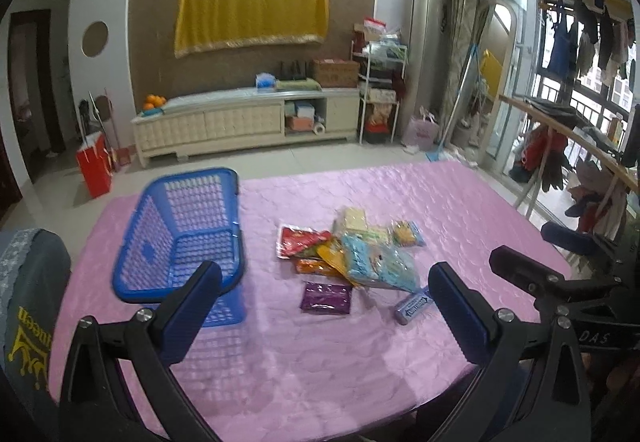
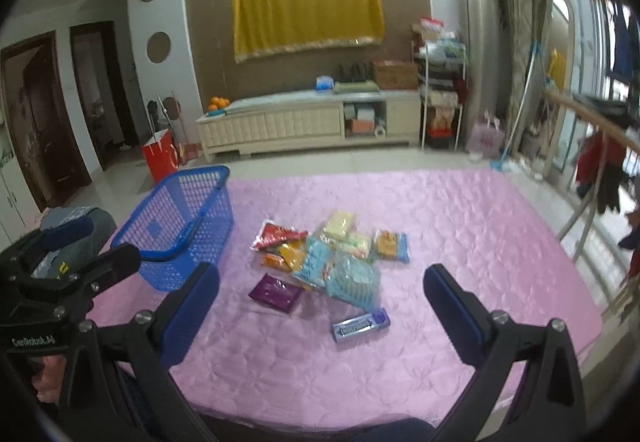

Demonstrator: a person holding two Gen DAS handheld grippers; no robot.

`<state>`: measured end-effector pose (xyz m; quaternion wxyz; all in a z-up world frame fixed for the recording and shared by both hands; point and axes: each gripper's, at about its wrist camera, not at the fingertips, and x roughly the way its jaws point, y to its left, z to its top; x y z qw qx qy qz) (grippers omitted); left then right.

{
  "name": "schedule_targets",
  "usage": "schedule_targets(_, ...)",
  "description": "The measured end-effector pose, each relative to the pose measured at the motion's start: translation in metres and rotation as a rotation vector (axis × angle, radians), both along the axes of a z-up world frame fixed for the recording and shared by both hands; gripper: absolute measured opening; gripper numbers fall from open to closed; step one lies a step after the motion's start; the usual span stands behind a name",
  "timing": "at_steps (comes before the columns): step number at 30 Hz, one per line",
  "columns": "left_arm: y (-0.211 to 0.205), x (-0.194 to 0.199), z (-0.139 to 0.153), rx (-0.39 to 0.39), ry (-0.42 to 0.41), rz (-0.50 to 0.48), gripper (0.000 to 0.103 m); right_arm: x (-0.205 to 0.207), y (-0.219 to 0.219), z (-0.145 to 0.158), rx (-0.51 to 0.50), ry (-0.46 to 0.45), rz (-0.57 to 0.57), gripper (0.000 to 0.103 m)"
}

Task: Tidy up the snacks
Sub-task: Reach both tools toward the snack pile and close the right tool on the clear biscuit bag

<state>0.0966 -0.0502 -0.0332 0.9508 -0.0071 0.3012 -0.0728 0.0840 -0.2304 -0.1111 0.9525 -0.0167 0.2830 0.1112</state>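
Note:
A pile of snack packets point(image 1: 352, 250) lies mid-table on the pink cloth; it also shows in the right wrist view point(image 2: 332, 258). A purple packet point(image 1: 326, 298) point(image 2: 276, 292) and a blue gum pack point(image 1: 412, 308) point(image 2: 360, 324) lie nearest me. An empty blue plastic basket point(image 1: 180, 238) point(image 2: 180, 226) stands at the left of the pile. My left gripper point(image 1: 324, 306) is open and empty, above the table's near edge. My right gripper point(image 2: 320, 302) is open and empty too, beside the left one; it also shows in the left wrist view point(image 1: 560, 266).
The pink-covered table point(image 1: 460, 202) point(image 2: 480, 222) ends at the right near a wooden railing point(image 1: 568, 130). A chair back with grey cloth point(image 1: 28, 302) stands at the left. A TV cabinet point(image 2: 304, 122) lines the far wall.

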Motion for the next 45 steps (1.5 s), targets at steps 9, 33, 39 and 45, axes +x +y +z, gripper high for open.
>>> schedule_targets(9,-0.024,0.063,-0.031,0.009,0.118,-0.070,0.102,0.056,-0.027,-0.040,0.087,0.174,0.013,0.103)
schedule_targets(33,-0.042,0.197,-0.139,0.099,0.380,-0.126,0.102,0.190,-0.033,-0.153,0.273,0.534,-0.042,0.103)
schedule_targets(39,-0.040,0.203,-0.148,0.111,0.402,-0.115,0.102,0.202,-0.032,-0.169,0.283,0.569,-0.030,0.100)
schedule_targets(45,-0.046,0.200,-0.147,0.139,0.403,-0.121,0.102,0.191,-0.035,-0.164,0.295,0.516,0.017,0.073)
